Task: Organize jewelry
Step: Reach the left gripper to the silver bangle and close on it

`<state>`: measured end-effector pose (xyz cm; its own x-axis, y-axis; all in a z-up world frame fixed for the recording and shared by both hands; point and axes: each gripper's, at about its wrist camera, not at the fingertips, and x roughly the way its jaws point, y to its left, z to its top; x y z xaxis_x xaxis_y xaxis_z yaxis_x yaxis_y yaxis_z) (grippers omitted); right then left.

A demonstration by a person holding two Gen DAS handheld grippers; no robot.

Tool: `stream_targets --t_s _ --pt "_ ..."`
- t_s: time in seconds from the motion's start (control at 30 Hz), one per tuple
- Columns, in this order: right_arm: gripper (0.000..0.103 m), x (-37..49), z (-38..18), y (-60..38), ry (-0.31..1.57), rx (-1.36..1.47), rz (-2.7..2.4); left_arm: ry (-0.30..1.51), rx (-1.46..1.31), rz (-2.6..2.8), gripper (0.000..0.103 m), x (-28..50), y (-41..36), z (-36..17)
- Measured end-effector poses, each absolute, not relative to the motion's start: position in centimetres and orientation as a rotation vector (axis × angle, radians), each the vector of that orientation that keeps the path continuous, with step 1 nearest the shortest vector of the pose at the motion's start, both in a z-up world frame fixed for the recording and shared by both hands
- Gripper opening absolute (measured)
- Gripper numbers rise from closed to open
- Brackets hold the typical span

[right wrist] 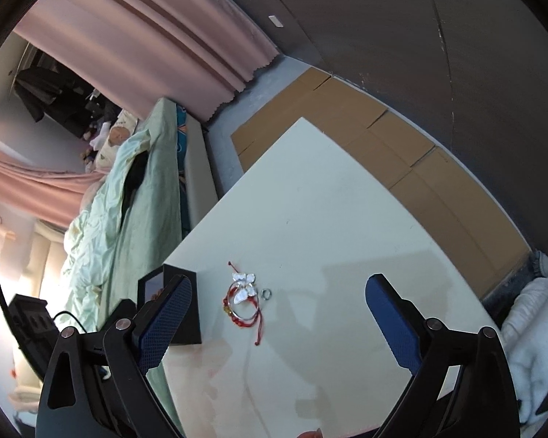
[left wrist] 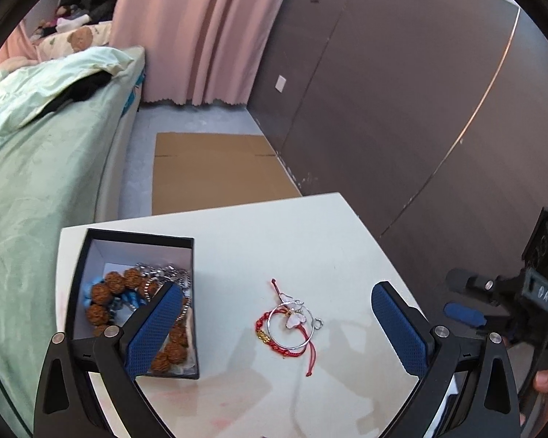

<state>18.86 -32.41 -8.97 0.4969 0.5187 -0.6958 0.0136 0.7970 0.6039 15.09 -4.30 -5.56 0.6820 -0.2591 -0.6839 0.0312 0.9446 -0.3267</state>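
Red cord bracelet [left wrist: 279, 332], silver bangle [left wrist: 292, 326] and small ring [left wrist: 318, 323] lie tangled on the counter [left wrist: 274, 248] beside the half-filled black box [left wrist: 139, 241]; both tools, left tool [left wrist: 277, 328] and right tool [right wrist: 279, 314], hover wide and empty, so next comes a careful pinch.

One black open-topped box [left wrist: 139, 241] sits at nine o'clock on one white table [left wrist: 274, 241]. Inside it: one strand of brown knobbly beads [left wrist: 106, 292], one silvery ball chain [left wrist: 164, 273], something blue, count unclear. At centre: one red braided cord bracelet [left wrist: 270, 335], one silver bangle [left wrist: 292, 328], one pale butterfly charm [left wrist: 292, 319], one small silver ring [left wrist: 318, 324].
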Motion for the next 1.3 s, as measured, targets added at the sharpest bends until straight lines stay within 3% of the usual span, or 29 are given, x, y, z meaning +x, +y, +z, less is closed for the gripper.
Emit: stream_targets --t_s 0.17,0.23,0.4,1.3 --pt "0.096 19.7 -9.7 -33.7 1.031 0.639 0.292 0.859 -0.26 -0.176 0.088 16.2 -5.5 -6.7" --pt "0.096 19.9 -10.0 -34.0 1.038 0.669 0.299 0.876 -0.249 -0.19 0.075 16.5 -5.9 -7.2" --pt "0.096 20.3 -9.9 -34.4 1.026 0.682 0.31 0.924 -0.179 -0.193 0.059 17.1 -7.4 -8.4" --pt "0.096 20.8 -10.1 -35.3 1.039 0.722 0.306 1.092 0.091 -0.169 0.058 19.3 -11.7 -14.3"
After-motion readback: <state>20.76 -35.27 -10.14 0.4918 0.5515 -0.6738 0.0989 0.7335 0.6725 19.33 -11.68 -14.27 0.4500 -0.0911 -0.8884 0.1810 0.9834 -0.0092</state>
